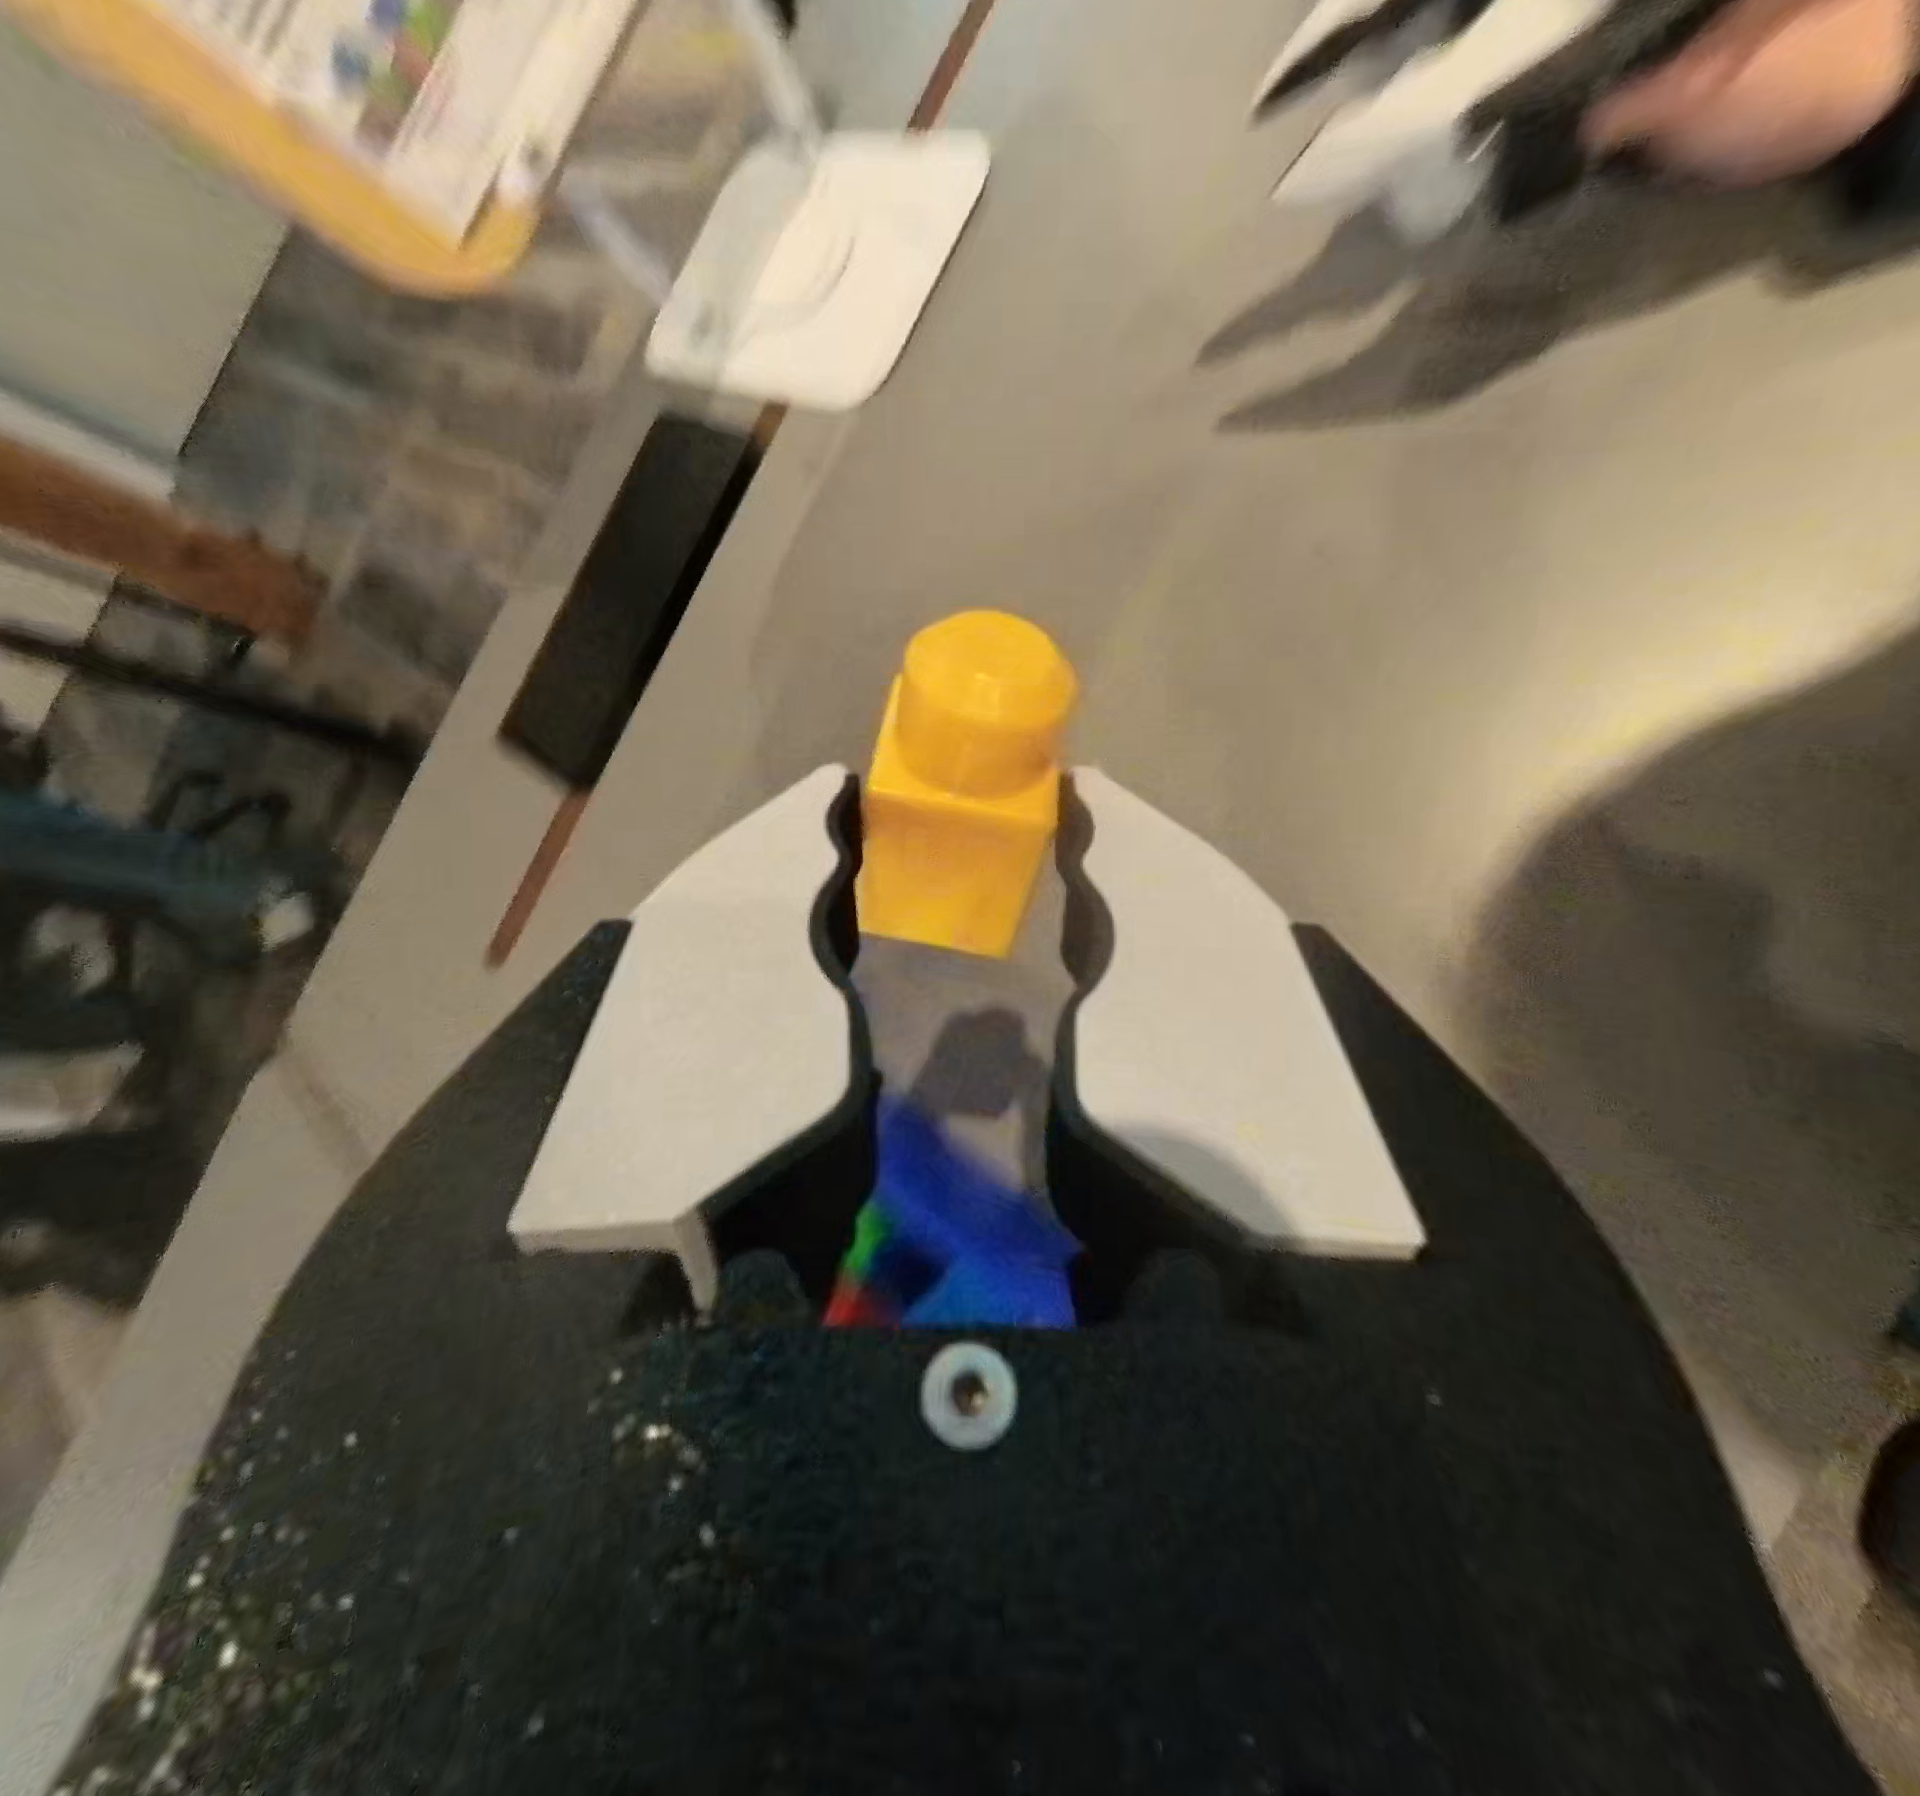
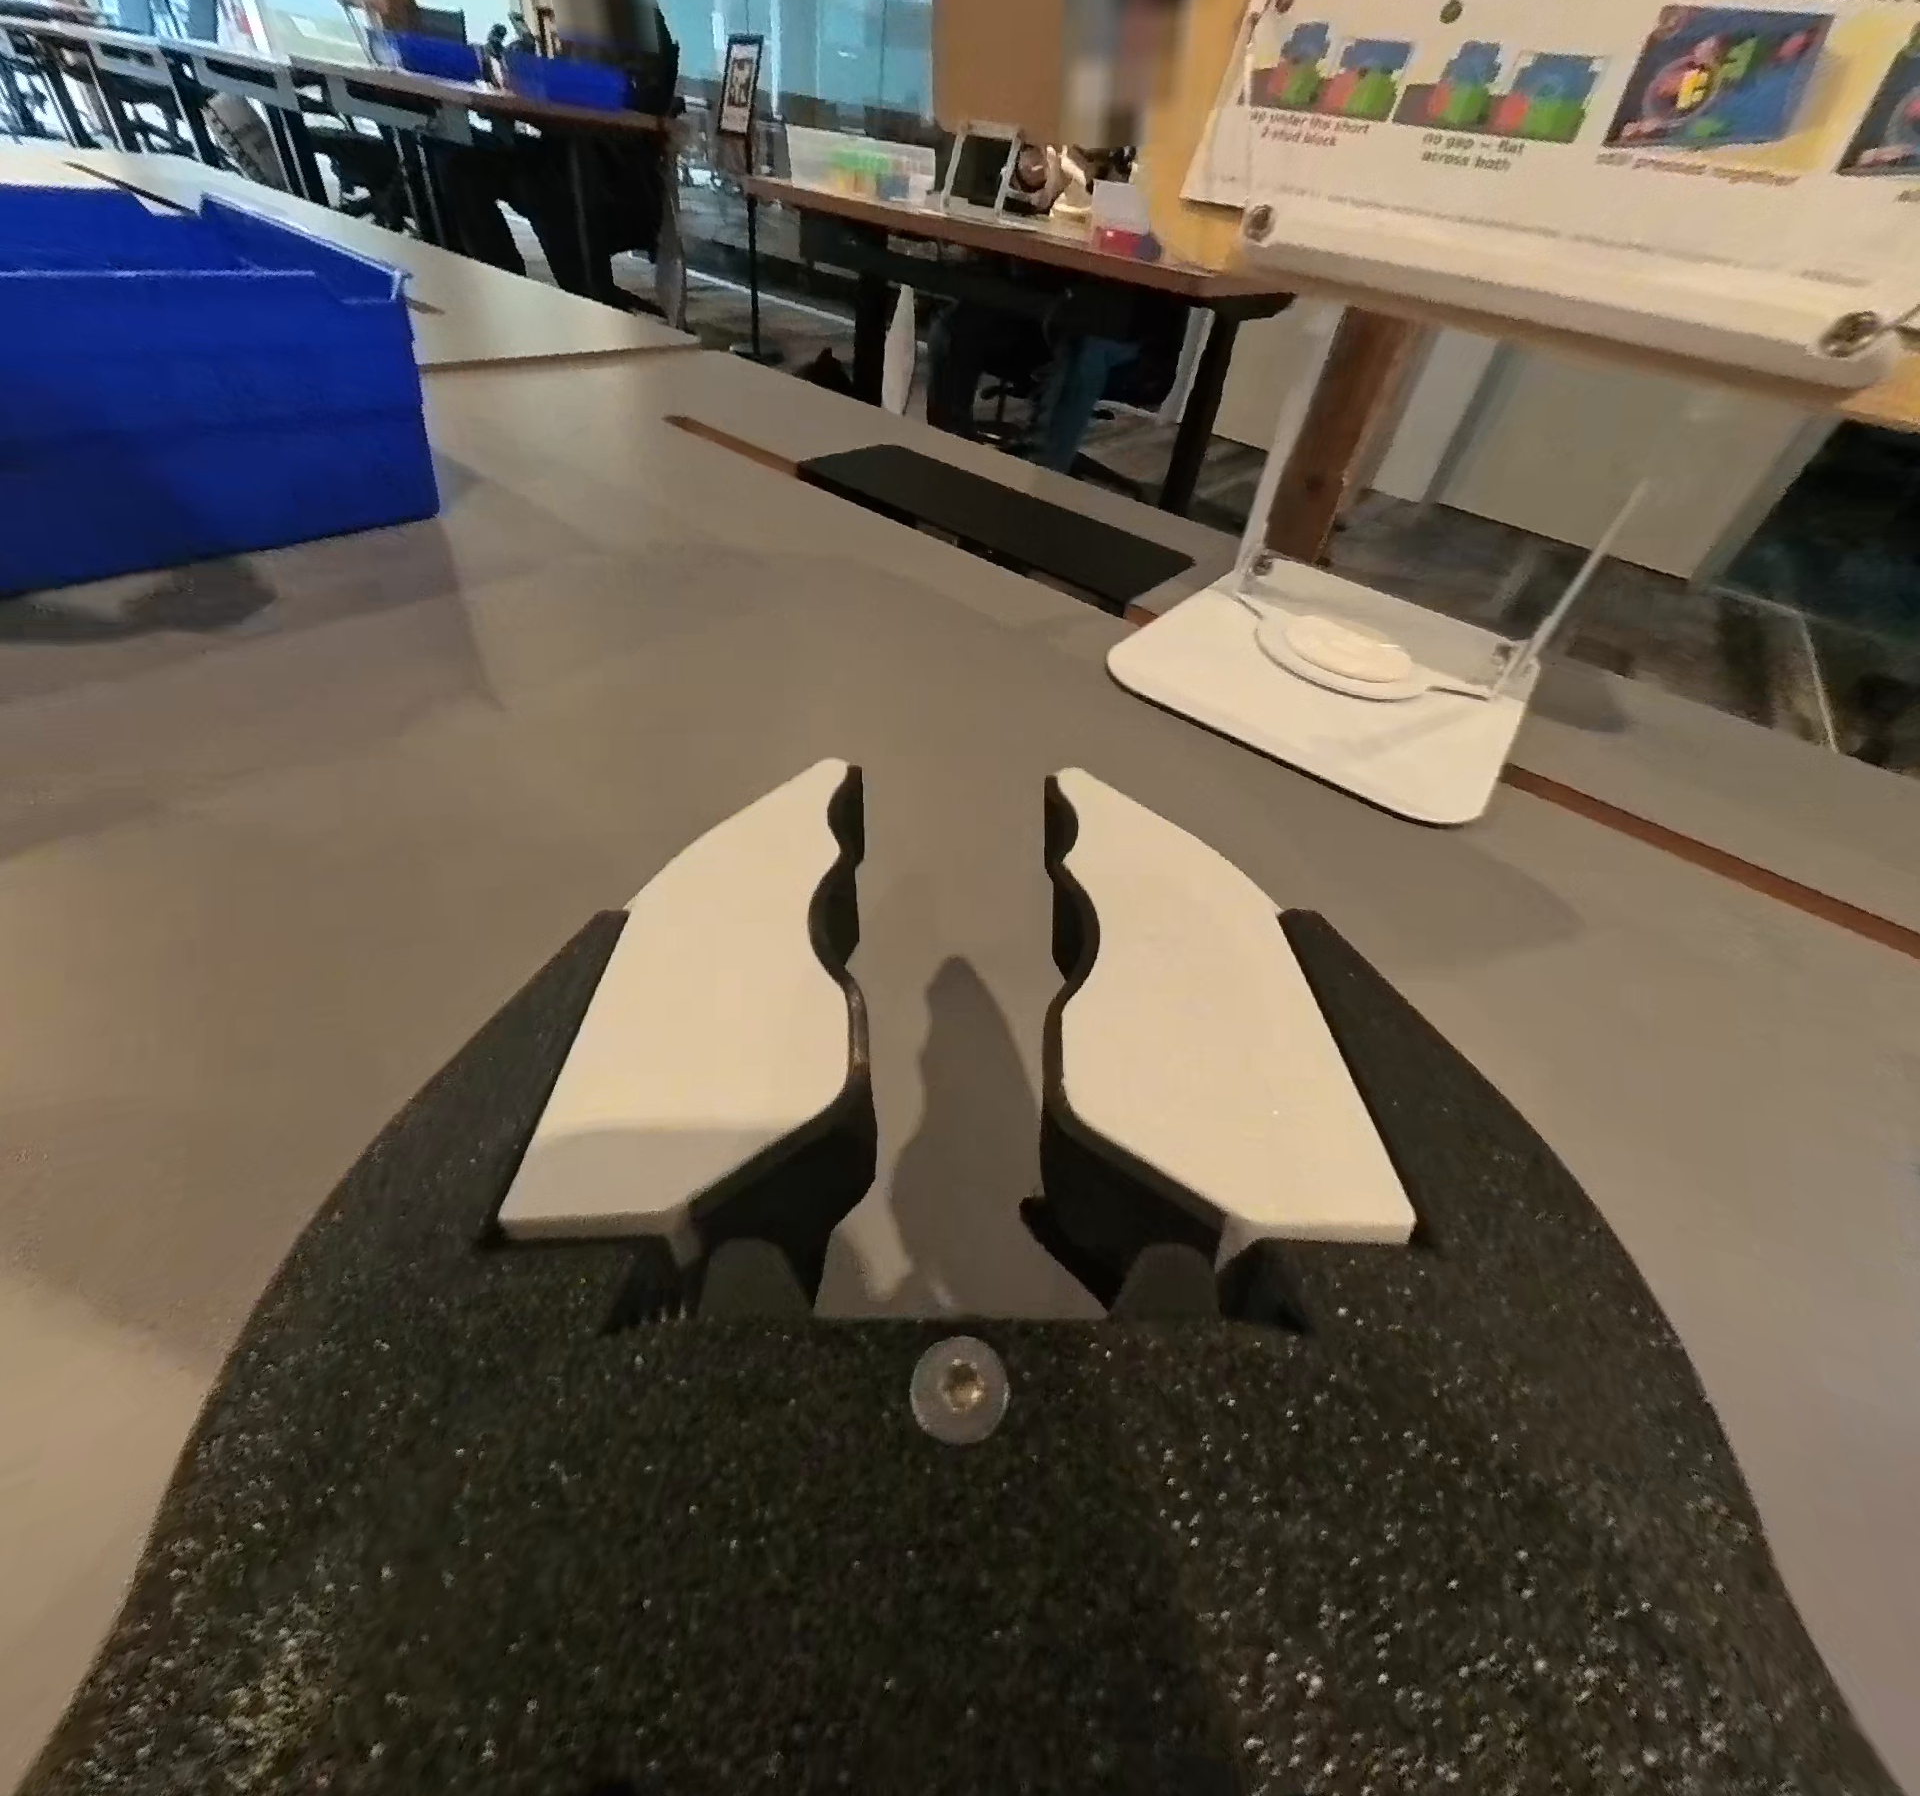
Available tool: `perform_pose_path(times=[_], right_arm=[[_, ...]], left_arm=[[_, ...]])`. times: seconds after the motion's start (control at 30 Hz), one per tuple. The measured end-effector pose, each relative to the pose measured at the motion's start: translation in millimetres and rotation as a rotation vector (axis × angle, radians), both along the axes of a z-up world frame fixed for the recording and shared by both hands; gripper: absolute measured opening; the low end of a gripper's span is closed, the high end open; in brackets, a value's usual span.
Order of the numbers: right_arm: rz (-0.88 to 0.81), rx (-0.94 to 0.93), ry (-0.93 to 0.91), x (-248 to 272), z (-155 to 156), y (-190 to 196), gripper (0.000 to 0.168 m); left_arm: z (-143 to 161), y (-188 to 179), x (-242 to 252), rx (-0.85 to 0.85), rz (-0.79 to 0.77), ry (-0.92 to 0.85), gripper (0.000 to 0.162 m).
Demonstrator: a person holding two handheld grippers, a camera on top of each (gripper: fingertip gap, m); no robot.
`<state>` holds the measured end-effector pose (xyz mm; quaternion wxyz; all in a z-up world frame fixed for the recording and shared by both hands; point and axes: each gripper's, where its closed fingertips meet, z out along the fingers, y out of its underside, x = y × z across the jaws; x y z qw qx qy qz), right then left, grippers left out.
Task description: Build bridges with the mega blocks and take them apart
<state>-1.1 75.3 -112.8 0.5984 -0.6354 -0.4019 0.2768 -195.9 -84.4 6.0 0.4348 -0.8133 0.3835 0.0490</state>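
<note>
The grey desk (image 2: 312, 811) spreads wide and bare ahead of the right gripper (image 2: 954, 790); a blue bin (image 2: 208, 375) sits far left, a white stand base (image 2: 1340, 707) at the far right edge. That gripper's fingers stand apart with nothing between them. The left gripper (image 1: 961, 801) is clamped on a yellow 1-stud block (image 1: 961, 811), pinched at its sides near the fingertips above the desk. The block's long axis runs forward along the fingers, stud pointing away from the camera. Blurred blue, green and red blocks (image 1: 966, 1258) show low between the finger roots.
</note>
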Motion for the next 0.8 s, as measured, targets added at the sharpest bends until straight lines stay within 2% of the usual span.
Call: perform_pose_path(times=[0.13, 0.27, 0.43, 0.6, 0.8], right_arm=[[-0.010, -0.005, 0.013, 18.9, 0.4, 1.9, 0.032], [-0.026, 0.008, 0.010, 33.3, 1.7, 5.8, 0.032], [-0.050, 0.047, 0.004, 44.2, 6.9, 8.4, 0.031], [-0.058, 0.044, -0.004, 46.2, 5.8, 10.8, 0.032], [-0.070, 0.058, -0.015, 48.7, 6.8, 12.3, 0.031]], left_arm=[[-31.8, 31.0, 89.1, -0.044, -0.213, -0.243, 0.035], [-76.5, 80.5, 144.6, -0.115, -0.331, -0.457, 0.035], [-134.7, 119.8, 178.6, -0.251, -0.343, -0.461, 0.035], [-162.9, 133.9, 195.0, -0.337, -0.348, -0.409, 0.035], [-178.5, 134.5, 199.8, -0.390, -0.365, -0.396, 0.035]])
